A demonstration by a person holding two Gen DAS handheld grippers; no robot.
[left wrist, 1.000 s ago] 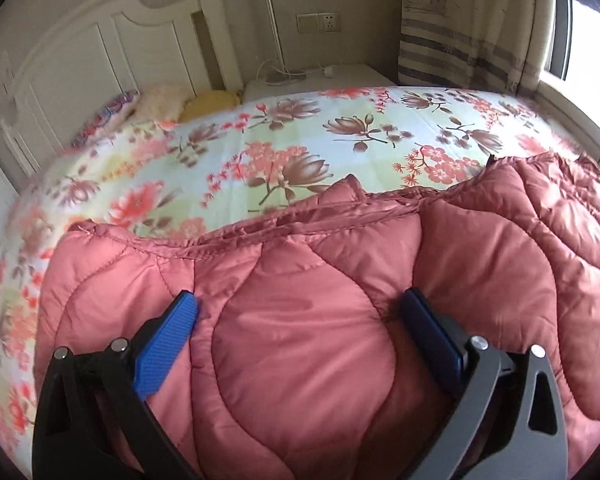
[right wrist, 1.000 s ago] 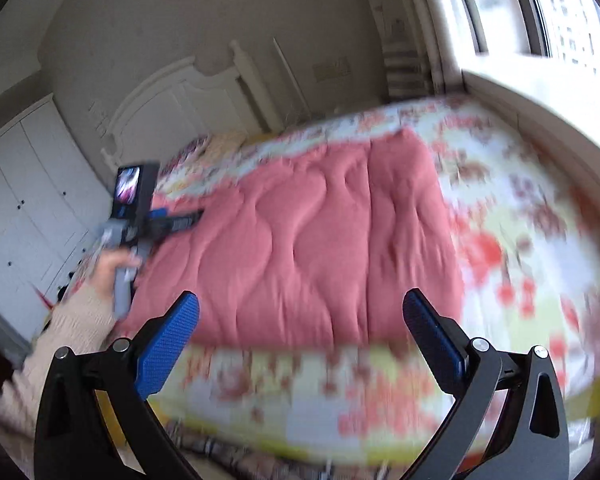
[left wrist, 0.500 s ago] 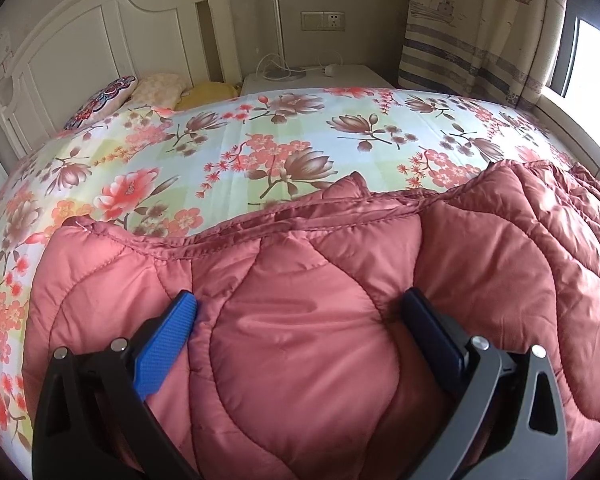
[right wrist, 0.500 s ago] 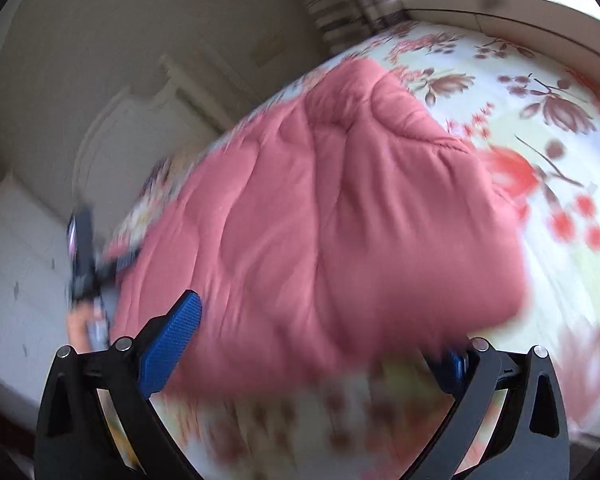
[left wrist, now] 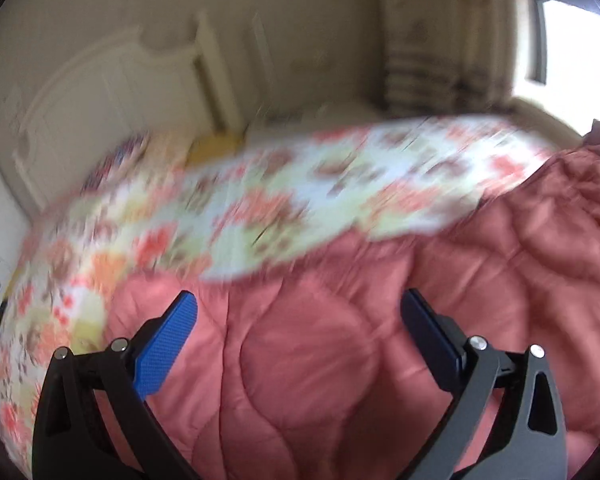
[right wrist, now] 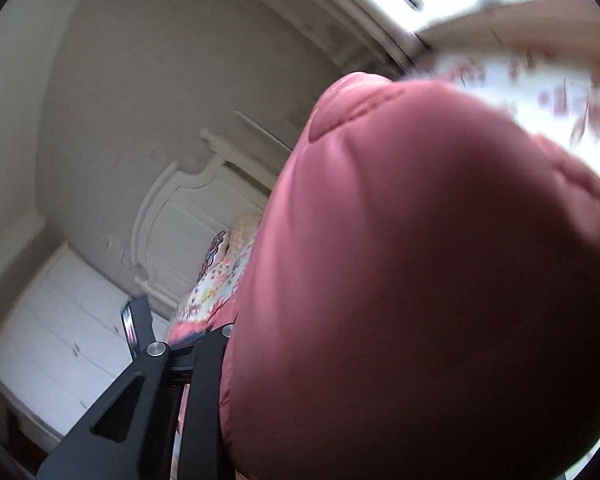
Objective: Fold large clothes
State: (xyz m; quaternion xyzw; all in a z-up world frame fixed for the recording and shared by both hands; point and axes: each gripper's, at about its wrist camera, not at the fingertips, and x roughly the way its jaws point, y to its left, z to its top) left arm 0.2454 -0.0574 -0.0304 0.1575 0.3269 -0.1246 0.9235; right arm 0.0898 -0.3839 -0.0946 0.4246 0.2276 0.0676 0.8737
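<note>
Beige walls and a white headboard (left wrist: 112,92) stand at the far end of a bed with a flowery sheet (left wrist: 260,208). On the near part of the bed lies the puffy pink coat (left wrist: 340,340). The left gripper (left wrist: 300,320) is spread wide over it. In the right view the coat (right wrist: 420,280) hides the right gripper's tips, so its grip cannot be told. No writing can be read.

Left gripper (left wrist: 298,322): black angular frame, blue textured fingers (left wrist: 166,346), silver screw heads at pivots. Right gripper (right wrist: 172,376): same black frame, one silver screw visible; fingers hidden
</note>
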